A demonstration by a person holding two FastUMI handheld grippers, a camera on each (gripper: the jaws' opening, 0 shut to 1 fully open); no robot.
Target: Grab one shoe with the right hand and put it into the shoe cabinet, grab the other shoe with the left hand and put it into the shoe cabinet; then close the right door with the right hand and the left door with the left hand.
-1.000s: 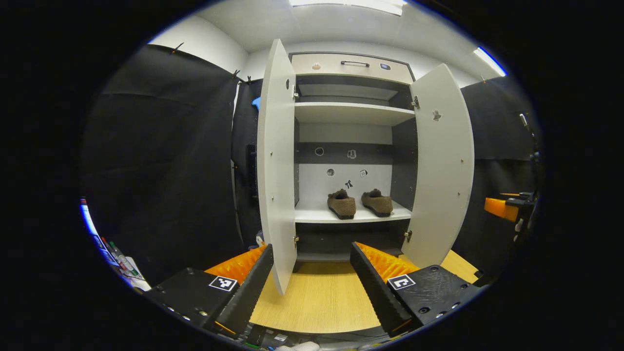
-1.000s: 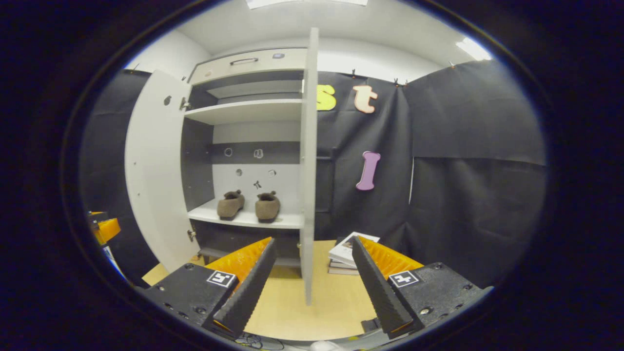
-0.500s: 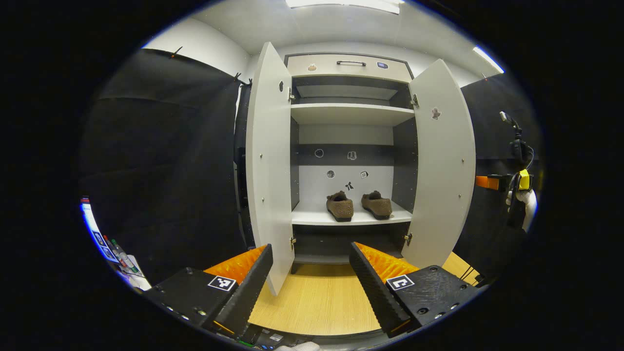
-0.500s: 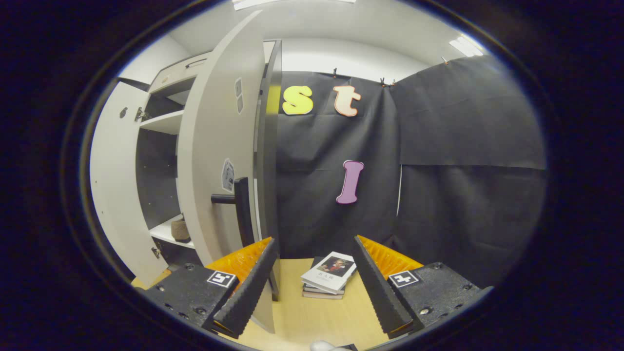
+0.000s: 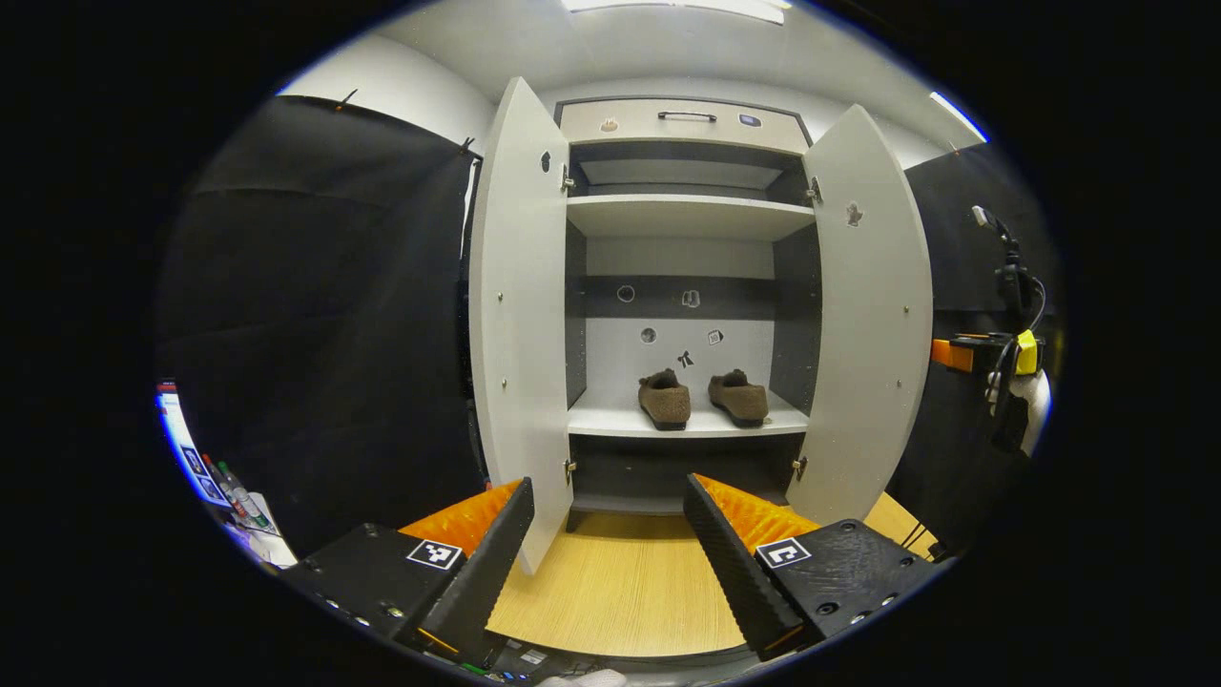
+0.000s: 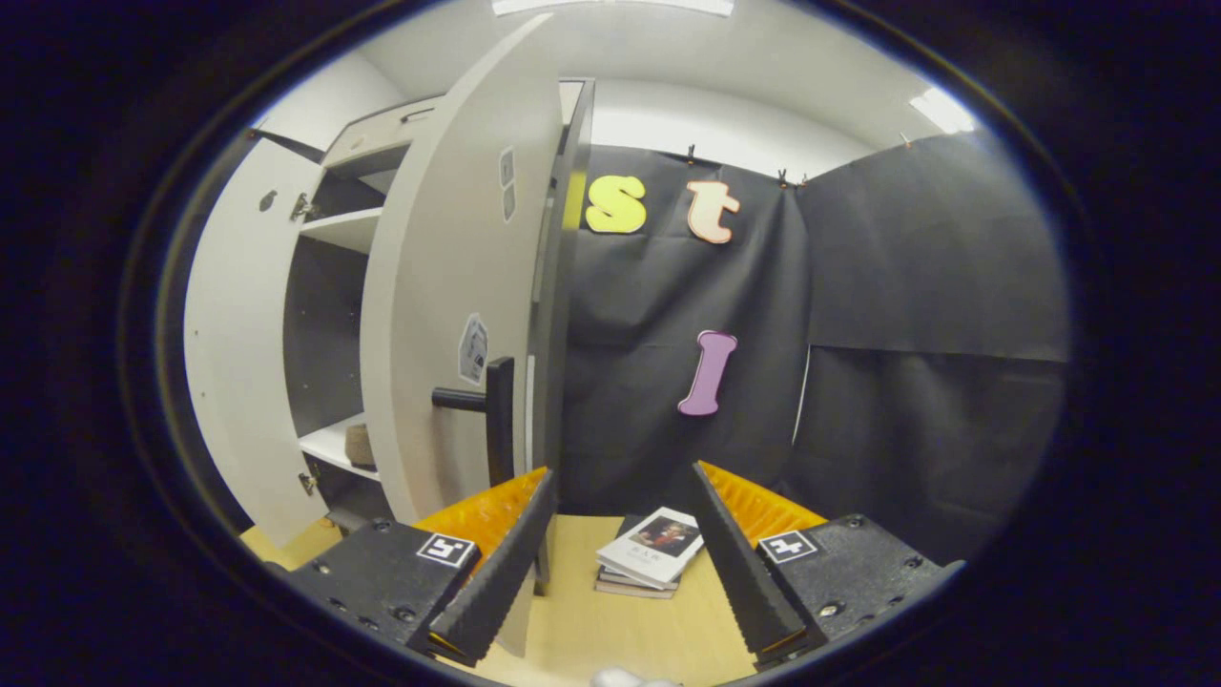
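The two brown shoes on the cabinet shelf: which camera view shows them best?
The left gripper view. It looks straight into the open cabinet, so both shoes show whole, side by side on the lower shelf. In the right gripper view the right door covers them except for a small brown part of one.

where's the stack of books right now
In the right gripper view, the stack of books lies on the wooden floor against the black cloth wall, just right of the cabinet's open right door, between the right tool's fingers.

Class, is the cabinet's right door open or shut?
Open. The right door swings outward, leaving both shoes visible on the shelf.
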